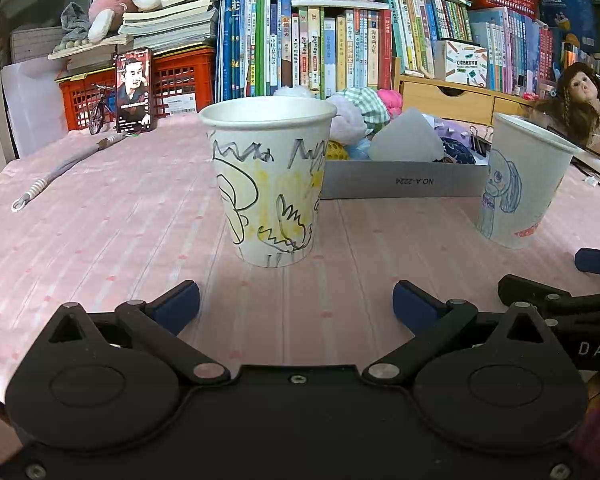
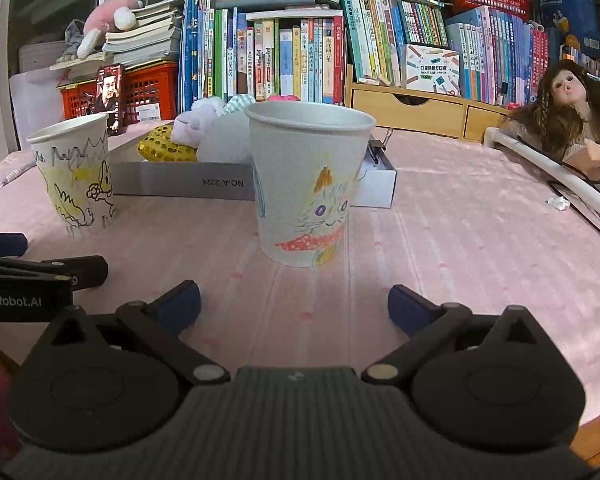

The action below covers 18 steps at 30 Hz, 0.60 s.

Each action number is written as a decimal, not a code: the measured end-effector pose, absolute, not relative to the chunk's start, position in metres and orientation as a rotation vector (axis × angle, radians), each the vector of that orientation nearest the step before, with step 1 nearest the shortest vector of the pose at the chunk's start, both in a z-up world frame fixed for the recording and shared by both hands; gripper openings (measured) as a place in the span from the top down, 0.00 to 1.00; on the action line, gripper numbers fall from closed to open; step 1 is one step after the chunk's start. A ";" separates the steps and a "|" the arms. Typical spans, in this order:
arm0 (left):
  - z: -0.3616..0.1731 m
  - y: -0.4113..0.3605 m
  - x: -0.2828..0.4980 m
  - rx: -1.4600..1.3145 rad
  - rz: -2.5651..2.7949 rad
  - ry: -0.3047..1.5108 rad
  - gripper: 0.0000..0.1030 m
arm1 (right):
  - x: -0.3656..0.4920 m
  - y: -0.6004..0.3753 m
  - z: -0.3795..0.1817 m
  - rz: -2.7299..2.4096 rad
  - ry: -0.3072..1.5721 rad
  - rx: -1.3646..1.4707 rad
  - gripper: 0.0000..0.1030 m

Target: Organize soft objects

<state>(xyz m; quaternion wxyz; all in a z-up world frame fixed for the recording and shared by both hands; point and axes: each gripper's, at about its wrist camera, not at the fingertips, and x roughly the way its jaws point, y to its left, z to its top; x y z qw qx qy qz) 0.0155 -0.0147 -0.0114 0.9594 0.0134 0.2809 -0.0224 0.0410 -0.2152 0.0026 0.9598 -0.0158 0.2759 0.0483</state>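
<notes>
Two drawn-on paper cups stand upright on the pink tablecloth. The yellow-scribbled cup (image 1: 270,180) stands straight ahead of my left gripper (image 1: 296,304), which is open and holds nothing. The cat-drawing cup (image 2: 308,188) stands ahead of my right gripper (image 2: 294,304), also open and apart from it. Behind both cups lies a grey shallow box (image 1: 400,180) holding soft objects: a white fluffy piece (image 1: 406,136), a yellow sequinned one (image 2: 162,146), a pale plush (image 2: 198,120) and a checked fabric piece (image 1: 364,102). Each cup also shows in the other view: the cat-drawing cup (image 1: 520,184), the yellow-scribbled cup (image 2: 76,172).
Along the back run a row of books (image 1: 324,48), red crates (image 1: 172,80), a propped phone (image 1: 134,90) and a wooden drawer unit (image 2: 412,110). A doll (image 2: 568,112) sits at the right by a white rail. A striped cord (image 1: 56,176) lies at the left.
</notes>
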 end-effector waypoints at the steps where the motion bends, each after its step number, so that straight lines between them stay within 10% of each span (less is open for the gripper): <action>1: -0.012 -0.015 0.015 0.028 -0.046 0.570 0.00 | 0.041 -0.215 0.003 0.098 0.560 -0.032 0.00; 18: -0.012 -0.015 0.016 0.026 -0.046 0.570 0.00 | 0.045 -0.214 0.003 0.098 0.581 -0.032 0.00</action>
